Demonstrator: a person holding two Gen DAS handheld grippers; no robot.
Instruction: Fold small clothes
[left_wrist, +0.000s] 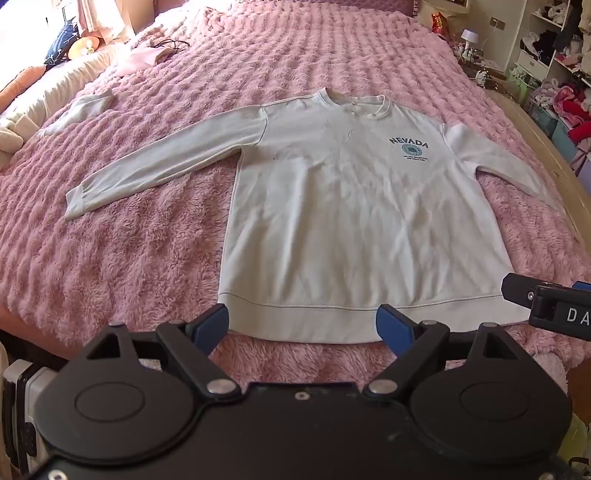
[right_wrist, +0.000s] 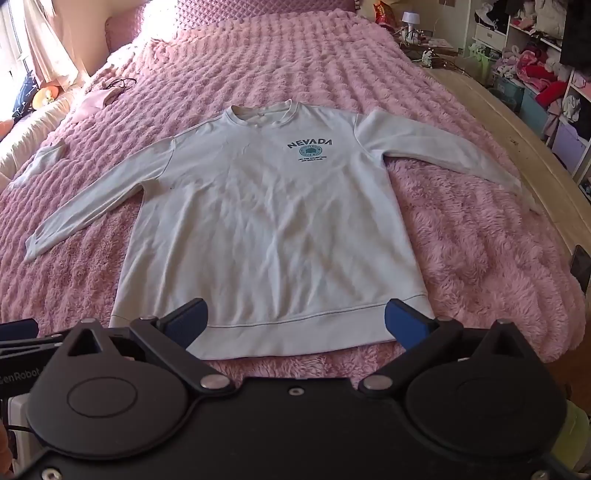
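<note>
A white long-sleeved sweatshirt (left_wrist: 343, 206) (right_wrist: 266, 229) with a teal "NEVADA" print lies flat, front up, on a fluffy pink bedspread (left_wrist: 129, 240) (right_wrist: 480, 258). Both sleeves are spread outward and its hem faces me. My left gripper (left_wrist: 301, 325) hovers open just above the hem's left half, nothing between its blue pads. My right gripper (right_wrist: 295, 321) is also open, over the hem's right half, and holds nothing. The right gripper's body shows at the right edge of the left wrist view. In the right wrist view the left gripper's body sits at the left edge.
A small white cloth (left_wrist: 81, 110) (right_wrist: 44, 158) and a pink item with a black cord (left_wrist: 147, 59) lie on the bed's far left. A wooden bed frame (right_wrist: 517, 122) runs along the right, with cluttered shelves (right_wrist: 535, 55) beyond it.
</note>
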